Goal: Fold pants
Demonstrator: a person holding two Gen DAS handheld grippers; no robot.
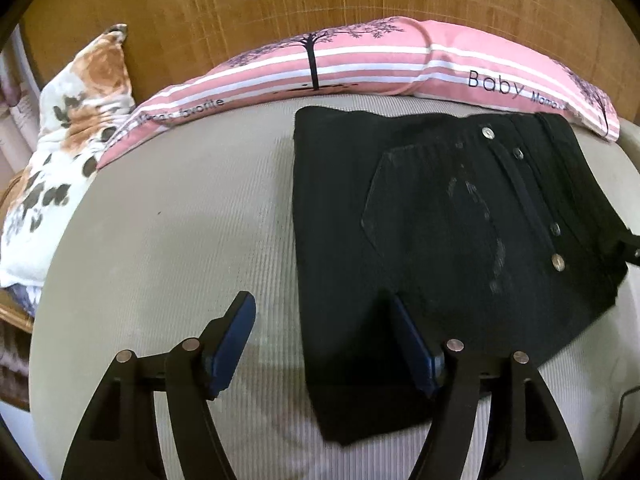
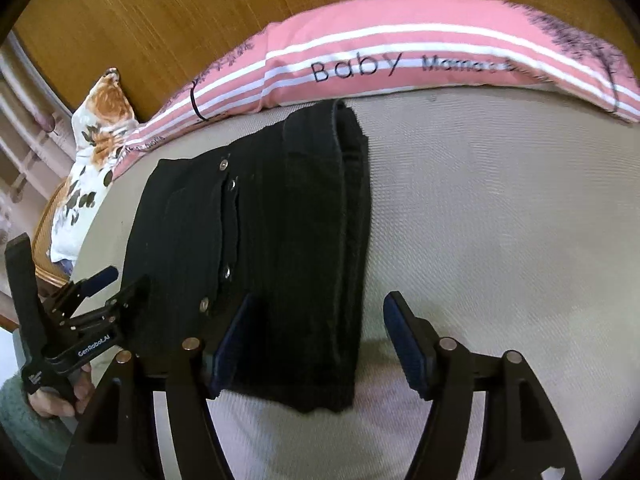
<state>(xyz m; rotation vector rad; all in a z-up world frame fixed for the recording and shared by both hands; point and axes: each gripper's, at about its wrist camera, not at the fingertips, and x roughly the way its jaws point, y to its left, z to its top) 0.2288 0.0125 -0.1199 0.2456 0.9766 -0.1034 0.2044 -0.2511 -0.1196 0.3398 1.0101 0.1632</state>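
Black-framed left gripper [image 1: 320,320] and right gripper [image 2: 316,320] both stand spread, pads clear of cloth. Folded black pants [image 1: 440,220] lie flat on the beige mattress [image 1: 180,220]. Beyond: pink striped pillow [image 1: 360,64], then wooden headboard [image 1: 240,0].

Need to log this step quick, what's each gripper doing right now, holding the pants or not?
Left gripper: open, holding nothing; it straddles the near left edge of the folded black pants.
Right gripper: open, holding nothing, over the pants' near right edge.
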